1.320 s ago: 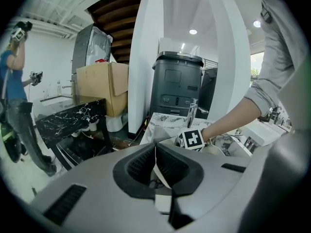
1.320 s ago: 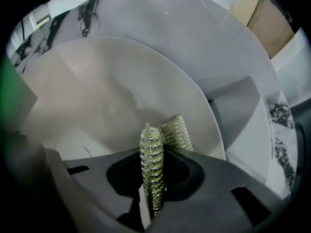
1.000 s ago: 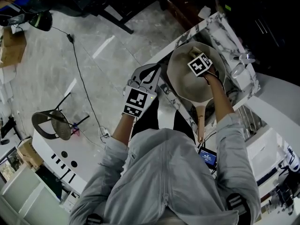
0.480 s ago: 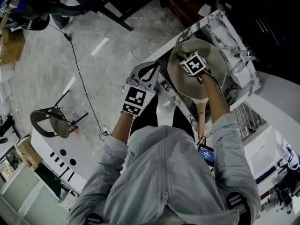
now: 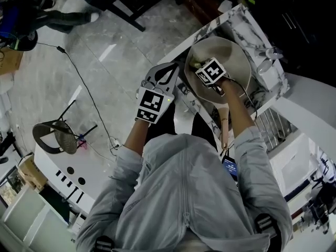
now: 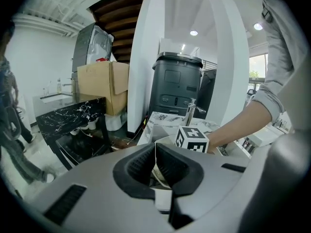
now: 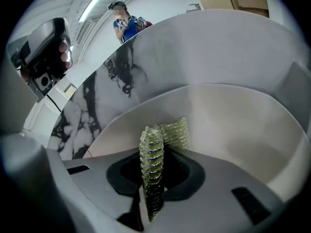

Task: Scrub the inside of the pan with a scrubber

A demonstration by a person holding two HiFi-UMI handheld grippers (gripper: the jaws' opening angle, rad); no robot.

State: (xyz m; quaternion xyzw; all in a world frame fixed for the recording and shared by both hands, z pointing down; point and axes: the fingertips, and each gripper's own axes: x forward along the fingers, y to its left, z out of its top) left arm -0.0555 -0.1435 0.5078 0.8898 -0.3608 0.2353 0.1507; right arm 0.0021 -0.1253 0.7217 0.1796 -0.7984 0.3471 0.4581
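The beige pan [image 5: 231, 56] stands tilted in the marble sink [image 5: 244, 22], its handle [image 5: 224, 127] pointing toward the person. My right gripper [image 5: 197, 65] is inside the pan near its left wall, shut on a yellow-green mesh scrubber [image 7: 154, 152] that sticks out past the jaws against the pan's inner surface [image 7: 238, 125]. My left gripper [image 5: 175, 71] is at the pan's left rim; in the left gripper view its jaws are shut on a thin pale edge that looks like the pan's rim [image 6: 155, 152]. The right gripper's marker cube [image 6: 192, 140] shows just beyond.
A faucet [image 5: 273, 54] stands at the sink's far right and a dish rack [image 5: 273, 125] lies to the right. A chair [image 5: 55, 138] and a cable [image 5: 86, 83] are on the floor at left. A black bin [image 6: 177, 89] and a cardboard box [image 6: 102, 84] stand behind.
My right gripper has slid the scrubber leftward across the pan toward its left rim. The left gripper has stayed at the rim.
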